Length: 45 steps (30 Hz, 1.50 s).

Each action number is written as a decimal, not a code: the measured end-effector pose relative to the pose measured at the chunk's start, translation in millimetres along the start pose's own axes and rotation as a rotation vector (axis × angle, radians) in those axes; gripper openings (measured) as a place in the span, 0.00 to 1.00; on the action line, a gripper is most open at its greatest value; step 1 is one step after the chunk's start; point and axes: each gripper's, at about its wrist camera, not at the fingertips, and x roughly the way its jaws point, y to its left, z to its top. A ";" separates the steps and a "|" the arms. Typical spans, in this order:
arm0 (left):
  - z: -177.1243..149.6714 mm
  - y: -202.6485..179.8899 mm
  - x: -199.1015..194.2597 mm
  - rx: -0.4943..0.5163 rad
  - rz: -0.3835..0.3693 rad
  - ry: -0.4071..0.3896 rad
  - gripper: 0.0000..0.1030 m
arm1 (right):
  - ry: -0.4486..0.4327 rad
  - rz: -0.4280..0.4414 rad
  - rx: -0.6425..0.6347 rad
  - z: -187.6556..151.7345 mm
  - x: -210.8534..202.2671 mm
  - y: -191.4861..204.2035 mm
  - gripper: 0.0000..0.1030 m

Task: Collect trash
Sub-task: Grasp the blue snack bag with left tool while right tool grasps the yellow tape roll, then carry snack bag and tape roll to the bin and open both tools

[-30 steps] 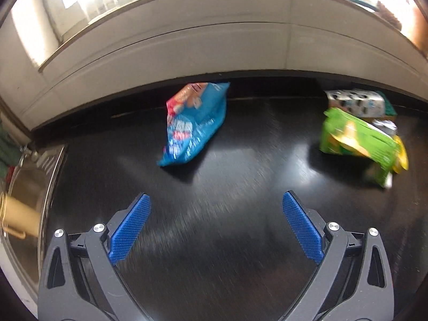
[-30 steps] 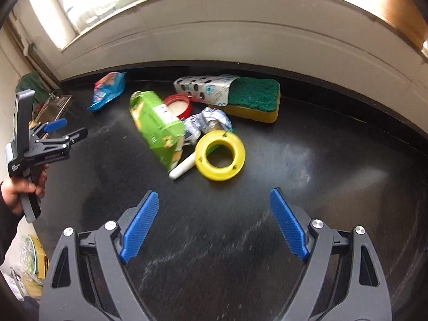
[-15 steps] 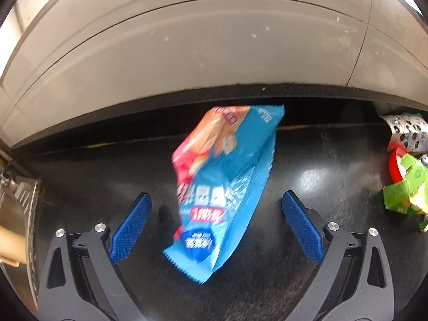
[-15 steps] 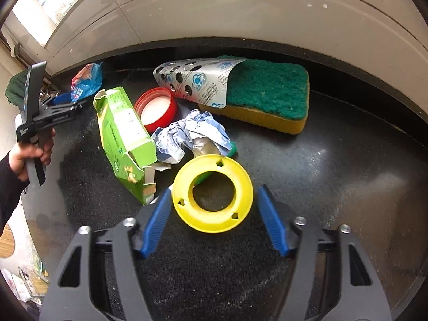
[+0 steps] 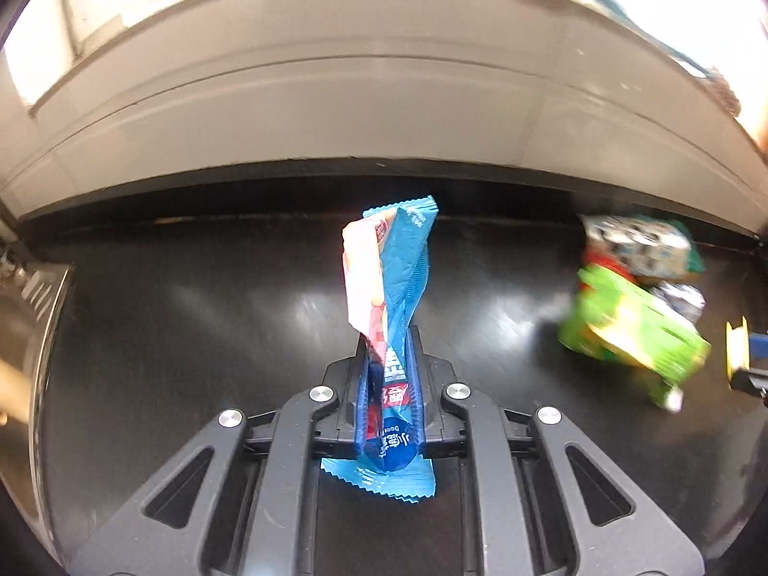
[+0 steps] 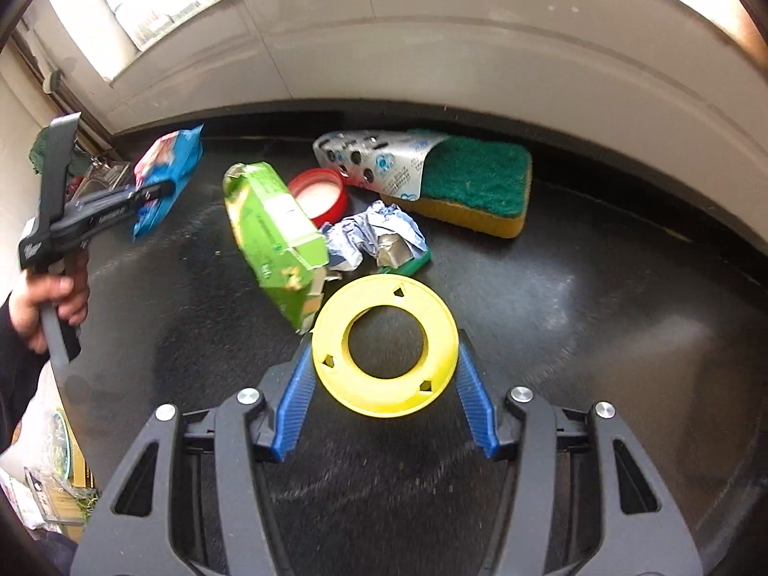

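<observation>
left tongs (image 5: 390,379) pinched the blue snack wrapper (image 5: 391,288) up off the black worktop (image 5: 192,312), while right tongs (image 6: 384,374) clasped the yellow ring (image 6: 384,343) beside a green carton (image 6: 273,230).

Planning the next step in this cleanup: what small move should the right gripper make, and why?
Probably lift the yellow ring clear. The right gripper looks shut on its rim, and the green carton sits right beside it, so a straight lift avoids dragging it. The left gripper already holds the blue wrapper.
</observation>
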 end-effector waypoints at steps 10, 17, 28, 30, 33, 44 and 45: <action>-76.6 -79.2 -84.6 -0.003 0.012 0.029 0.12 | -0.064 -0.021 -0.052 -46.1 -66.2 15.7 0.53; -112.7 -122.9 -110.9 0.022 -0.004 0.027 0.12 | -0.087 -0.022 -0.074 -76.3 -95.4 17.3 0.53; -134.0 -110.5 -140.8 -0.020 0.021 -0.023 0.12 | -0.106 -0.002 -0.121 -84.7 -105.0 40.1 0.53; -138.9 -100.3 -148.6 -0.048 0.037 -0.035 0.12 | -0.109 0.014 -0.149 -81.3 -105.1 53.3 0.53; -155.7 -72.4 -166.4 -0.118 0.087 -0.058 0.12 | -0.112 0.049 -0.212 -74.3 -102.9 84.5 0.53; -280.5 45.1 -234.4 -0.443 0.329 -0.038 0.12 | 0.012 0.326 -0.652 -98.2 -60.5 304.2 0.53; -294.5 54.8 -237.9 -0.479 0.344 -0.024 0.12 | 0.032 0.351 -0.683 -104.0 -55.8 321.1 0.53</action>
